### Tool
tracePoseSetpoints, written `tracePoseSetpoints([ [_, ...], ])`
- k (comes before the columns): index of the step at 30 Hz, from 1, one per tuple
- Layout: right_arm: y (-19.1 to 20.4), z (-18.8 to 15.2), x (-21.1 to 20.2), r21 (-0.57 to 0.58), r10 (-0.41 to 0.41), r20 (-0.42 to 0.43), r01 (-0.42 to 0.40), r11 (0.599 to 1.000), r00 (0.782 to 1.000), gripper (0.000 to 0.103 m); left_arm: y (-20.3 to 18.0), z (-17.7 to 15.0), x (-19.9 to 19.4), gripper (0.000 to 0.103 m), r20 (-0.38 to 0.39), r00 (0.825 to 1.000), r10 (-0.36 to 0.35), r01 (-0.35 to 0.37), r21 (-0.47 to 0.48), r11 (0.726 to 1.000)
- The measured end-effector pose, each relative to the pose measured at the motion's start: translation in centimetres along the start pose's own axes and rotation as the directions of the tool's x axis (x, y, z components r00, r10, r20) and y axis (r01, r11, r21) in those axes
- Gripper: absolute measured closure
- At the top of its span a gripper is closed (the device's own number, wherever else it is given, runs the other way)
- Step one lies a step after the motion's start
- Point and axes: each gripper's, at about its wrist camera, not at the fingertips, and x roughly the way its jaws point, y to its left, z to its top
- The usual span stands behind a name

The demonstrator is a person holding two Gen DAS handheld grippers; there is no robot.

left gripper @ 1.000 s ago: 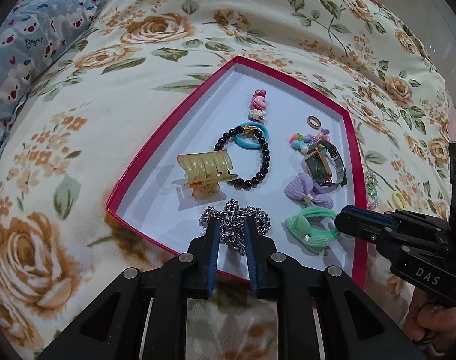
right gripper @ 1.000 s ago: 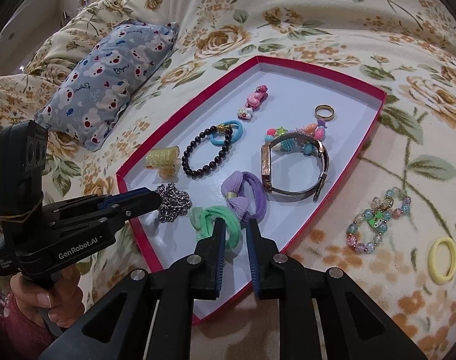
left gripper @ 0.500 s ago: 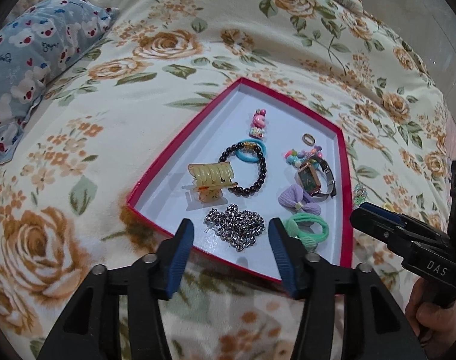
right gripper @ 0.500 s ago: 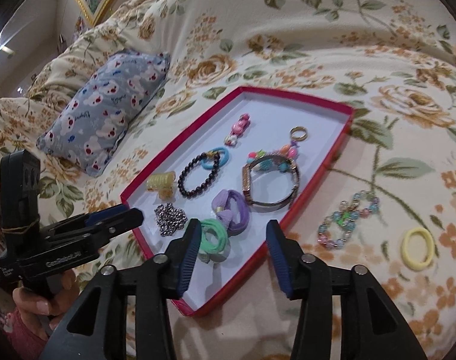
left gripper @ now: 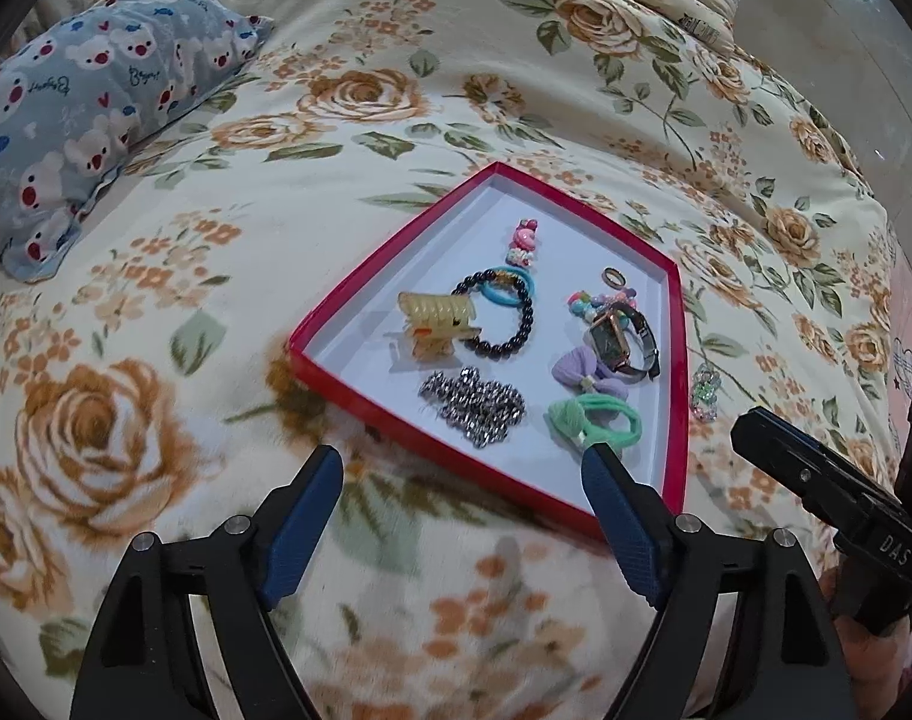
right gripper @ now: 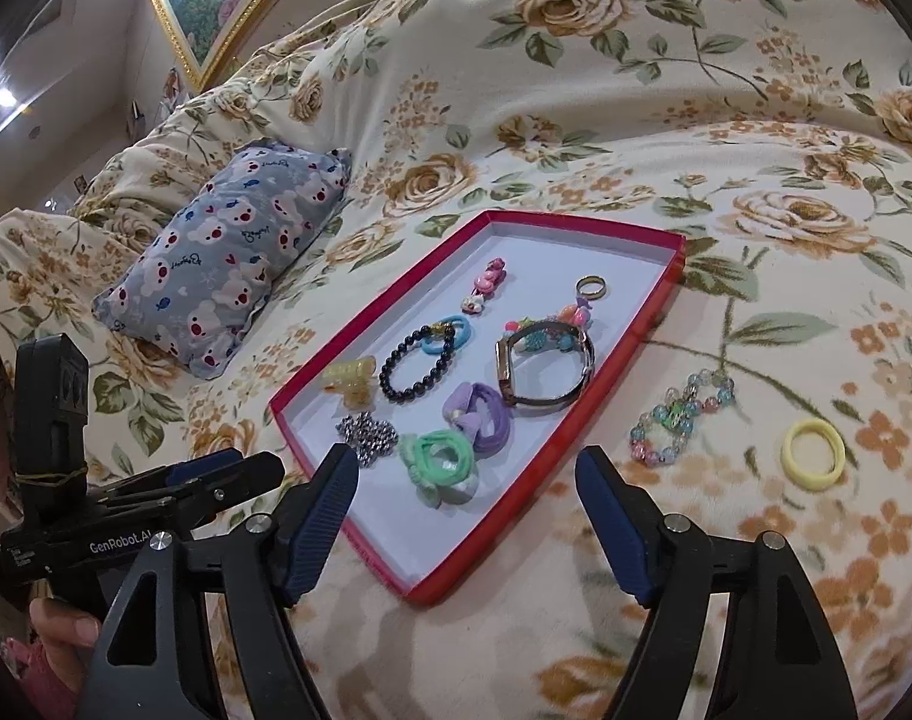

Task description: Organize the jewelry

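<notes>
Red tray on the floral bed, holding silver chain, green scrunchie, purple bow tie, watch. Beaded bracelet and yellow ring outside, right of it. Left claw and right claw spread wide, empty, above the near edge.

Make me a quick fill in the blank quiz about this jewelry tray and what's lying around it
The tray has a ____ rim.
Both the left gripper and the right gripper are ____.
The beaded bracelet and the ____ hair tie lie on the blanket, outside the tray.
The chain lies ____ the tray.

Missing words: red; open; yellow; inside
</notes>
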Motion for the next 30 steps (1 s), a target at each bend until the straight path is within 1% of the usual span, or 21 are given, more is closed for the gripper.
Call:
tracePoseSetpoints([
  [6,0.4,-1.0,-0.2,-0.012,-0.01,-0.016,0.01,1.0,1.0,0.021,0.4,-0.8,-0.6,0.016,-0.005,1.0,0.024,-0.024,-0.01,1.0],
  [7,0.5,-1.2,-0.5,-0.015,-0.012,-0.012,0.012,1.0,1.0,0.021,0.4,-0.9,-0.7,0.016,-0.005,1.0,0.026,-0.026,-0.01,1.0],
  [9,0.8,-1.4,-0.9,-0.026,-0.02,-0.004,0.019,0.999,1.0,0.016,0.3,-1.2,-1.0,0.016,-0.001,0.999,0.037,-0.037,-0.006,0.999],
  [11,1.2,-1.6,-1.3,-0.044,-0.025,0.003,0.025,0.999,1.0,0.015,0.2,-1.5,-1.3,0.015,0.004,0.999,0.048,-0.048,-0.001,0.999],
  [15,2.1,-1.5,-2.4,-0.089,-0.071,0.029,0.074,0.993,0.997,0.011,-0.3,-2.0,-1.9,0.015,0.011,0.998,0.062,-0.062,0.018,0.998],
  [18,2.5,-0.9,-3.1,-0.109,-0.062,0.038,0.066,0.992,0.997,0.01,-0.8,-2.2,-2.8,0.015,0.024,0.996,0.08,-0.082,0.046,0.996],
  [21,3.0,0.0,-3.9,-0.121,-0.044,0.036,0.048,0.992,0.998,0.01,-1.0,-1.9,-3.9,0.013,0.039,0.996,0.081,-0.084,0.064,0.994],
  [22,3.3,0.5,-4.4,-0.135,-0.048,0.04,0.053,0.989,0.998,0.009,-1.3,-1.5,-4.6,0.011,0.053,0.995,0.083,-0.086,0.071,0.994],
  [23,3.6,1.0,-4.8,-0.152,-0.052,0.047,0.059,0.987,0.998,0.006,-1.3,-1.3,-5.0,0.009,0.063,0.995,0.083,-0.087,0.077,0.993],
  [24,4.0,1.5,-5.3,-0.17,-0.058,0.057,0.067,0.983,0.997,0.003,-1.6,-0.8,-5.8,0.005,0.084,0.993,0.085,-0.093,0.087,0.992],
  [25,4.4,2.1,-5.9,-0.189,-0.065,0.072,0.078,0.979,0.995,0.002,-1.9,-0.4,-6.6,0.001,0.109,0.99,0.09,-0.101,0.099,0.99],
  [27,5.0,3.1,-6.8,-0.21,-0.059,0.103,0.08,0.974,0.993,0.001,-2.7,0.2,-7.6,0.001,0.157,0.982,0.108,-0.129,0.131,0.983],
  [29,5.3,3.6,-6.9,-0.22,-0.055,0.116,0.08,0.972,0.992,0.001,-3.5,0.5,-8.0,0.001,0.187,0.971,0.151,-0.181,0.157,0.971],
  [30,5.3,3.5,-6.8,-0.223,-0.067,0.12,0.093,0.97,0.99,0.001,-3.6,0.1,-8.1,0.001,0.196,0.968,0.156,-0.188,0.157,0.97],
])
